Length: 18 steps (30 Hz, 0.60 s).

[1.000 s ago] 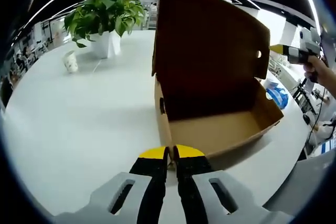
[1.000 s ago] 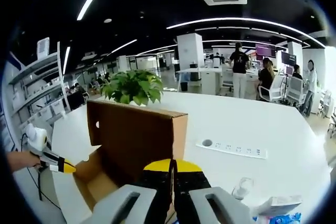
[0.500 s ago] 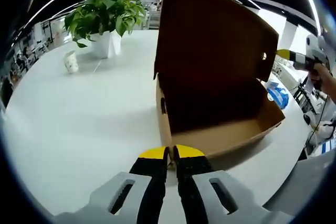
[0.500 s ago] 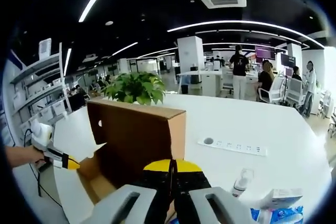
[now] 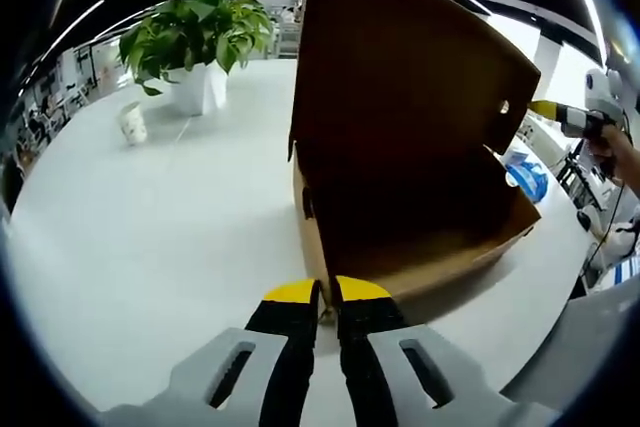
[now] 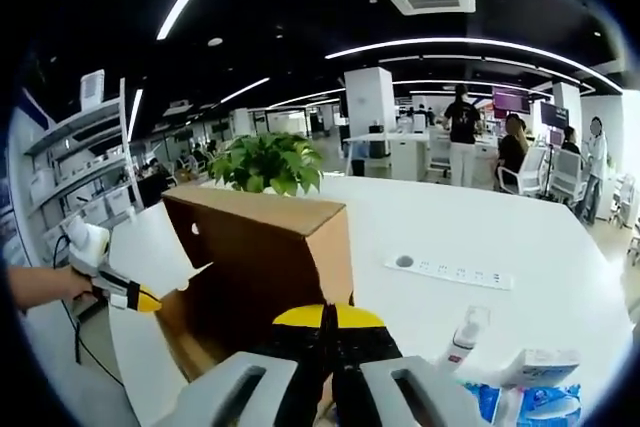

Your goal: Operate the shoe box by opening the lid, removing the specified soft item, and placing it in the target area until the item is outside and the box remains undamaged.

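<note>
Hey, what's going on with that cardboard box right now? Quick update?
Left gripper shut at the shoe box front edge. Right gripper shut by its lid. Lid upright, box open; soft item not visible. Nothing blocking.

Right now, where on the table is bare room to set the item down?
Bare white table between shoe box, potted plant and paper cup. Crowded: by the blue packet, spray bottle and power strip.

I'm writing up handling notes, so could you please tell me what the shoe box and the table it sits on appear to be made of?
The shoe box looks like plain brown cardboard with a matte finish: raw cut edges, fold lines and a punched hole in the lid. The table seems to be a smooth white laminate or similar hard surface with a slight sheen; the exact material is unclear.
</note>
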{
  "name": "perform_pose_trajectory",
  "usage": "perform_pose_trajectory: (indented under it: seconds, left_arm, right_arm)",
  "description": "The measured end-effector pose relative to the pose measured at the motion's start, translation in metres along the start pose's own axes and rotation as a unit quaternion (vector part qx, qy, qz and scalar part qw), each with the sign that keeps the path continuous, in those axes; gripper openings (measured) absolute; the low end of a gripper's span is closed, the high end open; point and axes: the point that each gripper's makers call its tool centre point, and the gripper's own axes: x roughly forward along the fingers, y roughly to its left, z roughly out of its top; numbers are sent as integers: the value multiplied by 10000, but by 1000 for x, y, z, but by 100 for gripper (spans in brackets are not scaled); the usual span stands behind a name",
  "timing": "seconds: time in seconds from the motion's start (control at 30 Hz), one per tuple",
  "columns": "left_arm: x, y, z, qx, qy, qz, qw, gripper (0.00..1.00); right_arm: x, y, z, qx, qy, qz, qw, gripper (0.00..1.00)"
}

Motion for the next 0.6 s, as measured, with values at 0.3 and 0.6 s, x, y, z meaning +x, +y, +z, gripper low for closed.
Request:
perform_pose_trajectory:
  seconds: [0.3, 0.6]
  left_arm:
    - [-1, -2, 2, 272, -79, -45, 9996, 5]
    - [-4, -5, 6, 306, -163, -63, 9994, 8]
  right_arm:
    - [-5, 4, -7, 59, -36, -32, 10000, 0]
    - [-12, 8, -16, 116, -64, -82, 9999, 0]
